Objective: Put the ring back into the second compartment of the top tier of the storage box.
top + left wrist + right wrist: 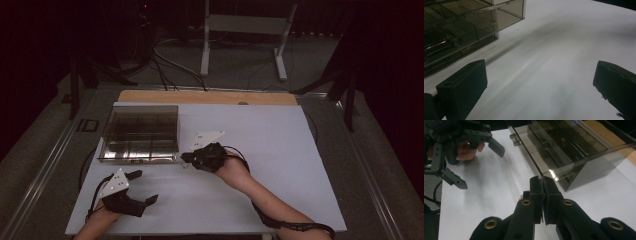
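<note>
Lid work on the smoky clear organizer box (140, 132), which sits at the far left of the white bench (260, 165), near the bench's back edge. The right claw (543, 185) has its jaws pressed together on the thin front edge of the box's lid (534, 162), right at the near corner; in the high view the same right claw (186, 158) meets the box's front right corner. The lid looks partly raised along that edge in the right gripper view, though how far is hard to tell. The left claw (142, 187) hovers over bare bench in front of the box, jaws wide apart, holding nothing, clear of the box. Inside the box, dividers show, and something brassy (444, 42) lies in one compartment; what it is can't be made out.

Risks, as a judgement: the pinch is on a slim, slick plastic edge, so the lid may slip out and snap shut. Nothing braces the box, so lifting at one corner could drag or tip the whole thing, shaking the contents across compartments. A twisted pull might stress the hinge. Steadying the box with the left claw would help.
</note>
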{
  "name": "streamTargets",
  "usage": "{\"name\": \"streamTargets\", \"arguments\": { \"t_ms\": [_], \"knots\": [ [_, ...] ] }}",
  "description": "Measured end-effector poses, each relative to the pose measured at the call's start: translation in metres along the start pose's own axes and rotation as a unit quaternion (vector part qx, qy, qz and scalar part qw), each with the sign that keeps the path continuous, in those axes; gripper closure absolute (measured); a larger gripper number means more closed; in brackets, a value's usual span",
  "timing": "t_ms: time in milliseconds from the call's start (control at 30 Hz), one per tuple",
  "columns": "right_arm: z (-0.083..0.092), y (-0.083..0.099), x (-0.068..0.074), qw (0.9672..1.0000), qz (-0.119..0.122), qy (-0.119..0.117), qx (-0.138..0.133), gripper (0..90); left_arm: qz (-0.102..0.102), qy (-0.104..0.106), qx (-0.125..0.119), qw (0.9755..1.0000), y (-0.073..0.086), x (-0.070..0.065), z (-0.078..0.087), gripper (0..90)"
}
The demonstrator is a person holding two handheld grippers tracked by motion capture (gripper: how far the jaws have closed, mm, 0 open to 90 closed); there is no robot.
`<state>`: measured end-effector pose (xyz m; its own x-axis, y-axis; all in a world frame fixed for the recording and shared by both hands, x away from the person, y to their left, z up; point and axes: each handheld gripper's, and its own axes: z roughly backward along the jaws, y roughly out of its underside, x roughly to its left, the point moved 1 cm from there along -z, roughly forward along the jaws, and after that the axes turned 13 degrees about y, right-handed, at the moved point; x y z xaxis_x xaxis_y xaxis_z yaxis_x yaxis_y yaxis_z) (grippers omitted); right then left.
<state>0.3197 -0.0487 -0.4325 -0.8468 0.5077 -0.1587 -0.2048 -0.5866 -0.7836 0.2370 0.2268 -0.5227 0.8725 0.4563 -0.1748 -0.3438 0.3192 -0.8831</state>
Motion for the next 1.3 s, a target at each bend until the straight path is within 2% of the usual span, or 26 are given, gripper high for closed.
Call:
{"name": "streamTargets", "arguments": {
  "t_ms": [600, 767, 1300],
  "knots": [
    [-0.026, -0.028, 0.004, 0.9999, 0.013, -0.005, -0.006, 88.2, 0.0, 0.002, -0.001, 1.0, 0.0, 0.0, 0.001, 0.0],
    [-0.033, -0.036, 0.006, 0.9999, 0.009, -0.009, -0.009, 88.2, 0.005, 0.006, -0.003, 1.0, 0.0, 0.0, 0.001, 0.0],
    [-0.051, -0.065, 0.01, 0.9996, 0.011, -0.011, -0.024, 88.1, 0.004, 0.008, -0.006, 0.9999, 0.0, 0.0, 0.001, 0.0]
  ]
}}
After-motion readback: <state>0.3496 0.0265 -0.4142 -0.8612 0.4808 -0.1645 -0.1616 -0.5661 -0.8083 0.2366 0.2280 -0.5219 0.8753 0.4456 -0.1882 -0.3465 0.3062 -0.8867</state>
